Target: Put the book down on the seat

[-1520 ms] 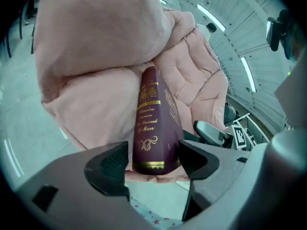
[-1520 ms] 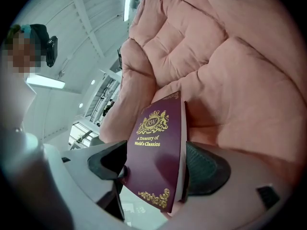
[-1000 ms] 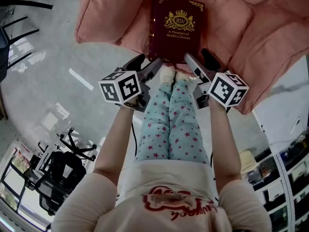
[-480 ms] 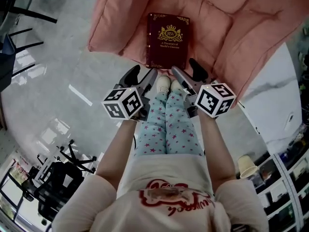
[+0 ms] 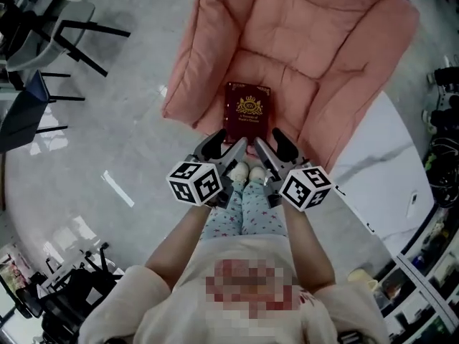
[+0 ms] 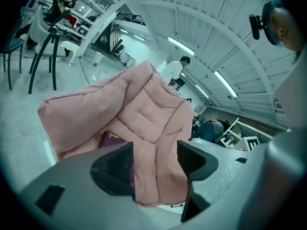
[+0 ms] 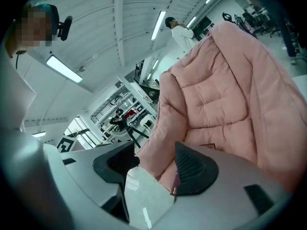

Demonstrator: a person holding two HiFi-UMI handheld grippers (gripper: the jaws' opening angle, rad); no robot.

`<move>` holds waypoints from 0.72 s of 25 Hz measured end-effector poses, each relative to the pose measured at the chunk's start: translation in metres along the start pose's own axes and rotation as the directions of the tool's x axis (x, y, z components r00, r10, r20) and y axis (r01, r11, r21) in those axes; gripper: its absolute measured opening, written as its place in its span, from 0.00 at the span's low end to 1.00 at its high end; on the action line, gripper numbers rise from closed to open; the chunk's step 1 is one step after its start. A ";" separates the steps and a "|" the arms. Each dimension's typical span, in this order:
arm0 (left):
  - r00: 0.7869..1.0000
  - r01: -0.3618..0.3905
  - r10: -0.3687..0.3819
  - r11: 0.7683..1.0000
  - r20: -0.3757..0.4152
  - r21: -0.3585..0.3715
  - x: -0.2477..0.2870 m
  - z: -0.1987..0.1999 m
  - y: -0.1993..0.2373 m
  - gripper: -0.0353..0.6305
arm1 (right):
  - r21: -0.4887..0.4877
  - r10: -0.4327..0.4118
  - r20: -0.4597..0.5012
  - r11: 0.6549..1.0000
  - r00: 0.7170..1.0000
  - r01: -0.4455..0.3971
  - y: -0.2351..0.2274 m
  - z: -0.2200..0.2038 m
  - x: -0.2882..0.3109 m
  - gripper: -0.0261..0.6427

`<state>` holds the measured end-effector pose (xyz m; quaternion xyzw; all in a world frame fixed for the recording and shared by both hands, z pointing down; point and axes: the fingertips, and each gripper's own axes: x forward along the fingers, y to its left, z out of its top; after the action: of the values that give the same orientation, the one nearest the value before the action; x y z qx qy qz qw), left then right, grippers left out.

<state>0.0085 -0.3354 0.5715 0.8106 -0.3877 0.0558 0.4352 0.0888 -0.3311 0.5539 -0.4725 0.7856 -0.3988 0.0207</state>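
Observation:
The dark red book (image 5: 247,113) with gold print lies flat on the front of the pink padded chair's seat (image 5: 301,41). My left gripper (image 5: 224,147) and right gripper (image 5: 273,146) hover side by side above my feet, short of the book's near edge and apart from it. The left gripper (image 6: 153,159) is open and empty; the book (image 6: 109,139) shows just behind its left jaw. The right gripper (image 7: 153,164) is also open; its jaws have just been closing with nothing between them. A gold-edged corner of the book (image 7: 208,146) peeks above its right jaw.
Black-legged chairs (image 5: 43,63) stand on the grey floor at the left. A white slab (image 5: 373,170) lies right of the pink chair, with shelving at the lower right. A person in white (image 6: 175,71) stands far behind the chair.
Both grippers have risen and drawn back from the book, which stays put on the seat. The head view now takes in the whole chair.

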 end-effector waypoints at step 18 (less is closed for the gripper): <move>0.977 0.203 -0.209 0.973 0.046 0.113 -0.055 0.079 -0.102 0.36 | -0.140 0.116 0.186 0.986 0.976 -0.091 0.112 0.090 -0.050 0.09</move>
<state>0.0201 -0.3303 0.4315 0.8699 -0.3105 0.0077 0.3831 0.0726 -0.3213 0.4030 -0.4677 0.8280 -0.2969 0.0868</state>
